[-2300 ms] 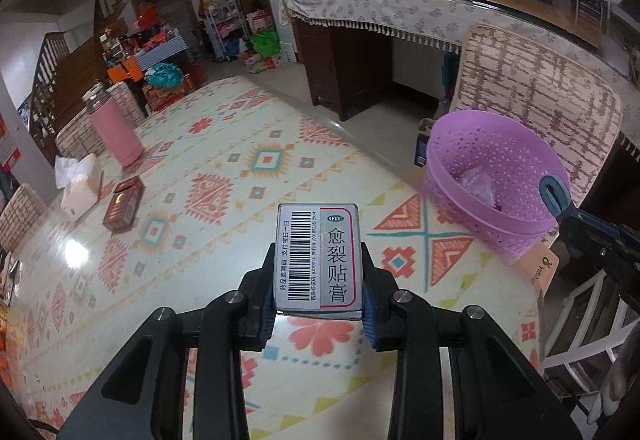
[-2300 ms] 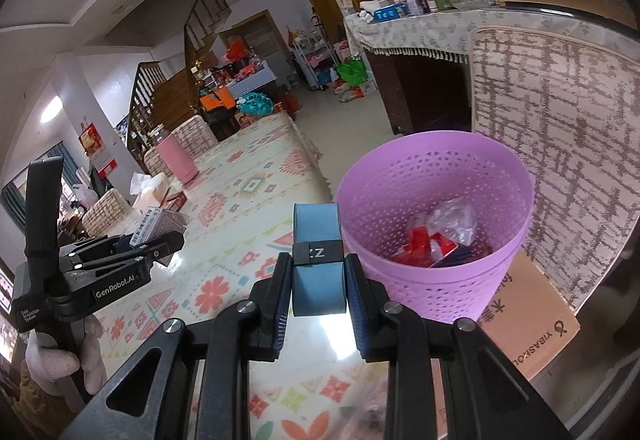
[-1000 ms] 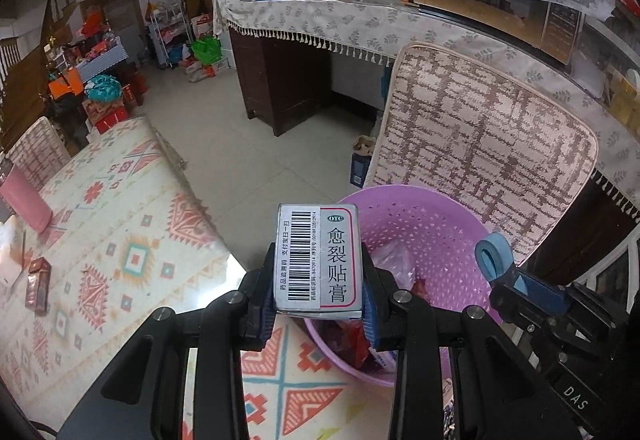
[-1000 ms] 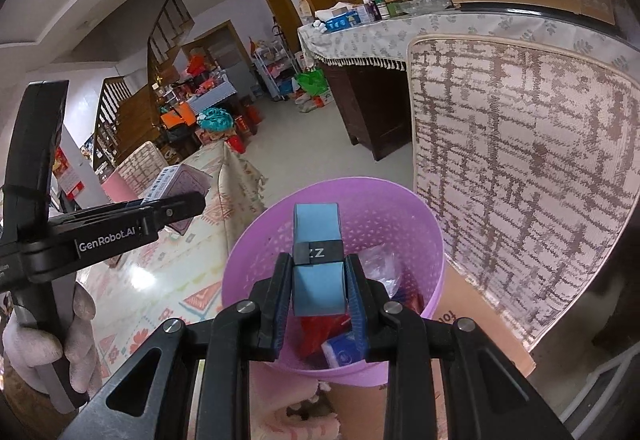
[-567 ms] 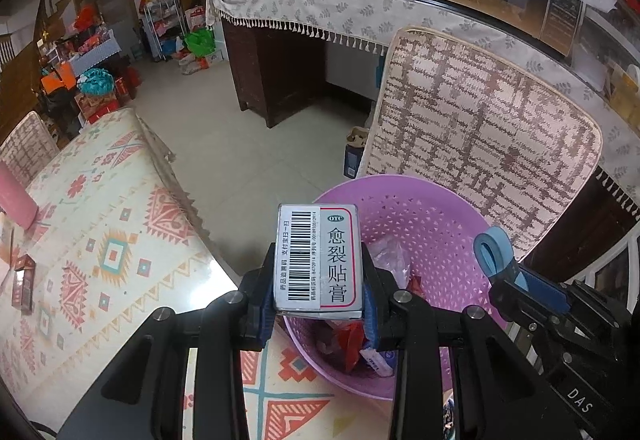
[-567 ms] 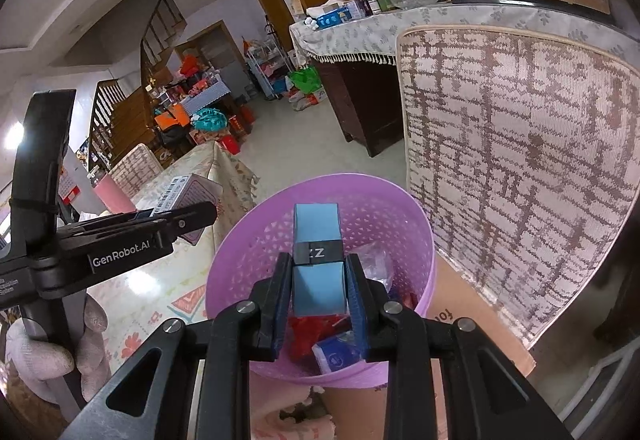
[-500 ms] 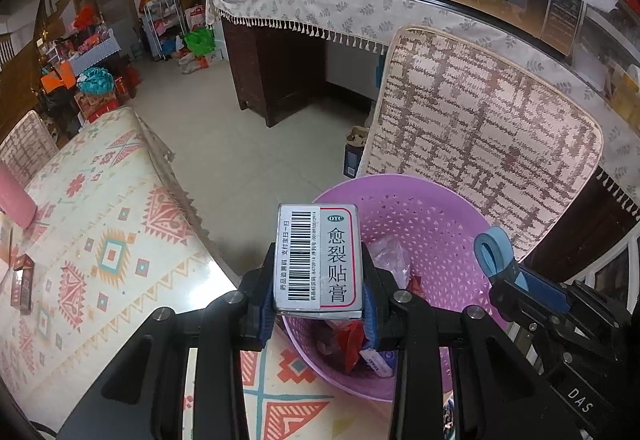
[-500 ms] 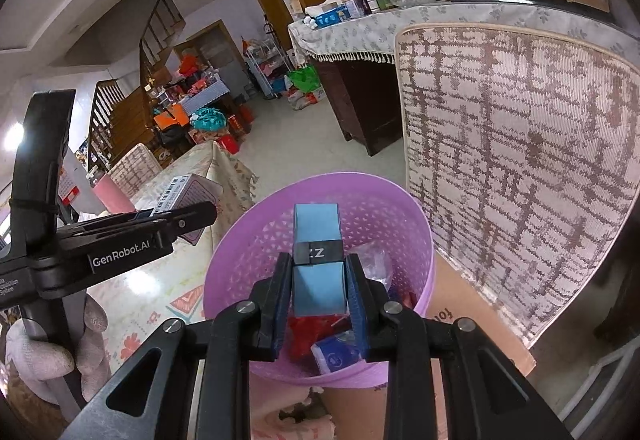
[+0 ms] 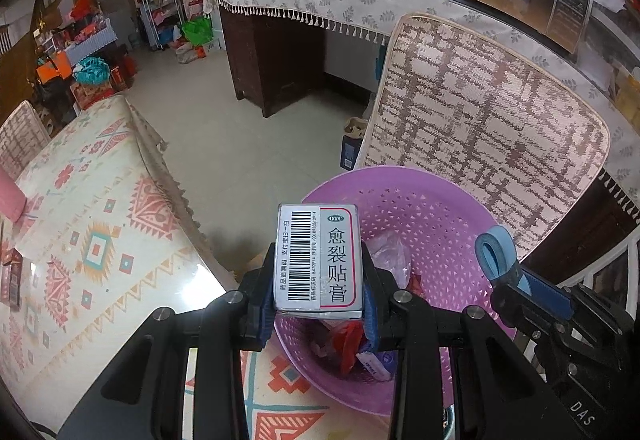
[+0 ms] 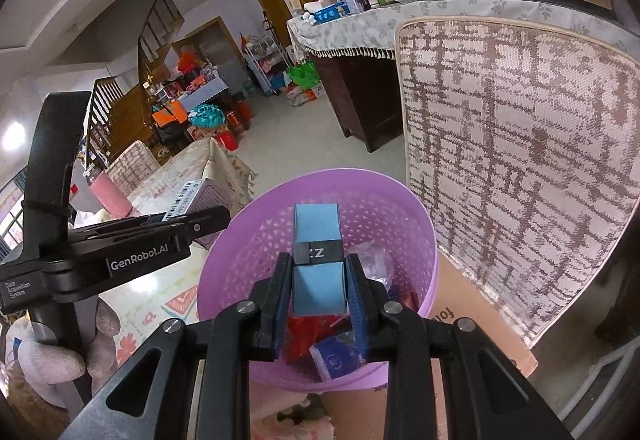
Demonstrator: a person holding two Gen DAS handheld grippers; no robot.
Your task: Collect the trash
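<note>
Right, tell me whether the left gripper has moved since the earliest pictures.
Yes. The left gripper, shut on the barcoded box, has swung off the patterned tablecloth to above the purple basket.

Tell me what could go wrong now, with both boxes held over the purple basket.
The left tool holds the barcode box near the basket's table-side rim, so on release it may fall outside. The right tool and its blue box hang close by, so the tools may collide.

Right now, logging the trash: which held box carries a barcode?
The white medicine box in the left gripper; the right gripper's box is plain blue.
</note>
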